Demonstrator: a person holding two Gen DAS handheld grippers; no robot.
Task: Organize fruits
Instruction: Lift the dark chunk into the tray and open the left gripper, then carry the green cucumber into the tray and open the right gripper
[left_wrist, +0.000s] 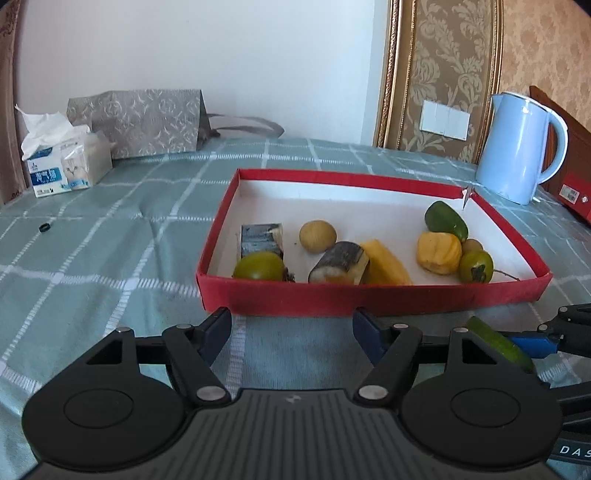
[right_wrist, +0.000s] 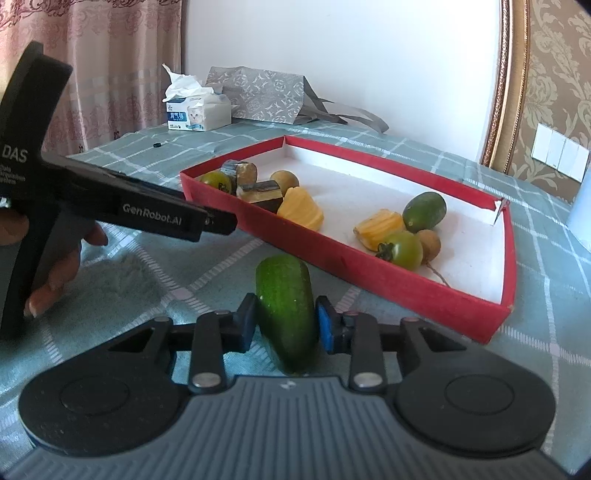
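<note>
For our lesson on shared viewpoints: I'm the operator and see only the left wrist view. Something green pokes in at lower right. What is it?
Observer: A green cucumber, pinched between the pads of the right claw.
Operator: Is it inside the red box?
Observer: No. It sits short of the red box, on the near side of its front wall.
Operator: How does my left claw look from there?
Observer: The left claw is seen side-on, its tip close to the box's near left corner, and a hand grips its handle.
</note>
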